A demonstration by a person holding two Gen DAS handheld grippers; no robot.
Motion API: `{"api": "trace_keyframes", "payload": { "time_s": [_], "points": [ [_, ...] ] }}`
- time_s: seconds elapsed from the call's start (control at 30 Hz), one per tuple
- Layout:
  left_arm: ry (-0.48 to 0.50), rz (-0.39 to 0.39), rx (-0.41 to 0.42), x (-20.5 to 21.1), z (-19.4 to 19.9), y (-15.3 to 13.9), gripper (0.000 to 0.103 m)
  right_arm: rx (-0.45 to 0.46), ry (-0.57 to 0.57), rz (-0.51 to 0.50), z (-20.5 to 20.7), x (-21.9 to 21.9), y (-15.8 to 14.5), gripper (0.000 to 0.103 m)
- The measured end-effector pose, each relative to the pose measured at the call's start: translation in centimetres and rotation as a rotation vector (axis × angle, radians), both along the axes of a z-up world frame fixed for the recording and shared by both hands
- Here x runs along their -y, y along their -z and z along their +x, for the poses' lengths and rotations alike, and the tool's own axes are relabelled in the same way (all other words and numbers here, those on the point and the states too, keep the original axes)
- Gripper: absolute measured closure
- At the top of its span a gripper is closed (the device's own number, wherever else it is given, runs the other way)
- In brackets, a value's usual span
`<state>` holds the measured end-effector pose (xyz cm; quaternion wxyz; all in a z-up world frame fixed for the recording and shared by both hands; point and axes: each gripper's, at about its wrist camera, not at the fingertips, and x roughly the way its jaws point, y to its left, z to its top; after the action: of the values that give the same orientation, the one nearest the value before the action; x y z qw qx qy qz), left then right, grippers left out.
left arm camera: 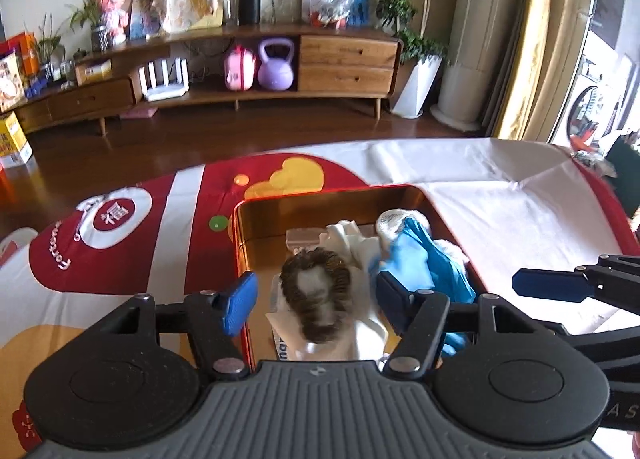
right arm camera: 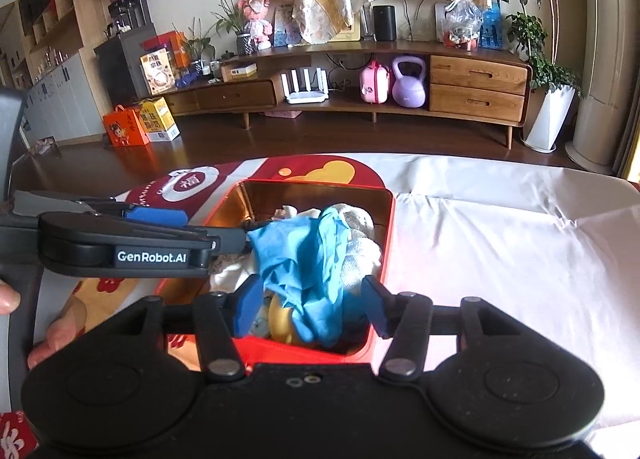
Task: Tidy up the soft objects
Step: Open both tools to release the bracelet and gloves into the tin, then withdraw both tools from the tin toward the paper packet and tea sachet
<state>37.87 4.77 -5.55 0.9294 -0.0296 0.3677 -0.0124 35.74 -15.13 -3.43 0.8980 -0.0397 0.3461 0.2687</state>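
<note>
Over the red tin (left arm camera: pixel 400 195), both grippers' jaws are held spread, nothing pinched (presumably to leave the brown scrunchie (left arm camera: pixel 316 291) and blue glove (right arm camera: pixel 308 259) settled inside).

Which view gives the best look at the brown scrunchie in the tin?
The left wrist view. There the brown scrunchie lies in full sight on white cloth inside the tin. In the right wrist view the left gripper and blue cloth cover that spot, so it barely shows.
</note>
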Motion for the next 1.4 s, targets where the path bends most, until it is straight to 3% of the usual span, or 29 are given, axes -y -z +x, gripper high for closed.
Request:
{"api": "trace_keyframes", "payload": {
  "time_s": [0.2, 0.43, 0.6, 0.8, 0.97, 1.17, 1.4],
  "points": [
    [0.018, 0.012, 0.028, 0.7, -2.9, -1.8, 0.038, 0.027, -0.003, 0.034, -2.4, 1.3, -2.1, 0.04],
    [0.017, -0.021, 0.057, 0.7, -6.9, -4.1, 0.03, 0.053, -0.017, 0.075, -5.9, 2.4, -4.2, 0.03],
    [0.01, -0.058, 0.081, 0.3, -9.8, -5.3, 0.023, 0.069, -0.047, 0.11, -8.6, 3.0, -5.1, 0.021],
    [0.013, -0.067, 0.099, 0.1, -12.9, -6.2, 0.022, 0.088, -0.056, 0.128, -11.4, 3.7, -5.5, 0.012],
    [0.008, -0.078, 0.113, -0.2, -15.5, -6.4, 0.021, 0.094, -0.04, 0.138, -13.2, 4.4, -5.3, 0.001],
    [-0.034, -0.091, 0.13, -0.6, -18.2, -5.7, 0.018, 0.082, -0.027, 0.144, -14.8, 5.0, -4.2, 0.0],
    [-0.055, -0.043, 0.116, -0.3, -20.5, -3.5, 0.017, 0.043, 0.011, 0.152, -15.7, 5.4, -2.6, 0.0]
  ]
}}
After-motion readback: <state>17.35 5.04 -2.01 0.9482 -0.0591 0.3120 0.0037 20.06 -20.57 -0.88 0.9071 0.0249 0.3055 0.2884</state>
